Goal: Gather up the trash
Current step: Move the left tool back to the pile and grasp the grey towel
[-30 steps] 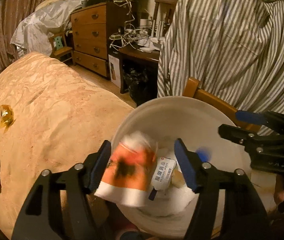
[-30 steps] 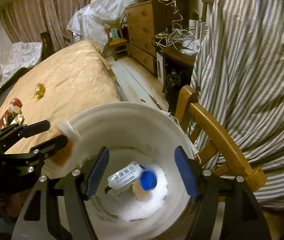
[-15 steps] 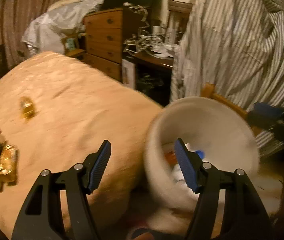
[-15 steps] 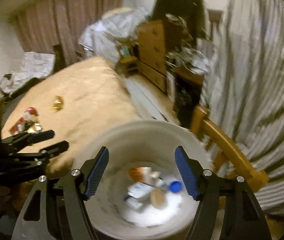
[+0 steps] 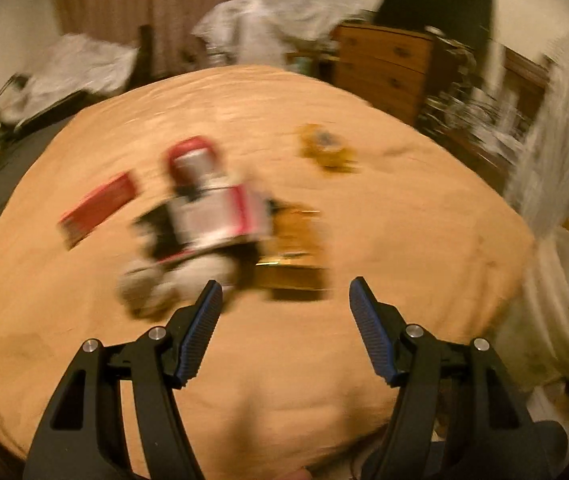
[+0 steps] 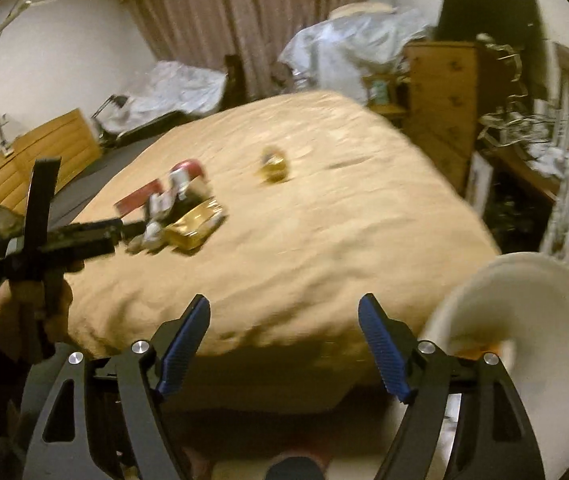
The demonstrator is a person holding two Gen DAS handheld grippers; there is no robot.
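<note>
With both claws empty, left gripper (image 5: 284,312) parted, right gripper (image 6: 284,336) just widening, we face wrappers (image 5: 220,224) mid-bed (image 5: 404,240); bucket (image 6: 524,300) beside its right edge; next: grasp one

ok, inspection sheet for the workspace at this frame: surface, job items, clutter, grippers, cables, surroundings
Surface: bed with tan cover, wrinkled.
Job's things: blurred trash pile with gold packet, red flat pack, lone gold wrapper; white bin off the bed's right corner.
Clutter: covered heaps behind the bed.
Grippers: left gripper open, empty, facing the pile; right gripper empty, jaws just opening.
Cables: tangle on the desk.
Surroundings: dresser, curtains.
</note>
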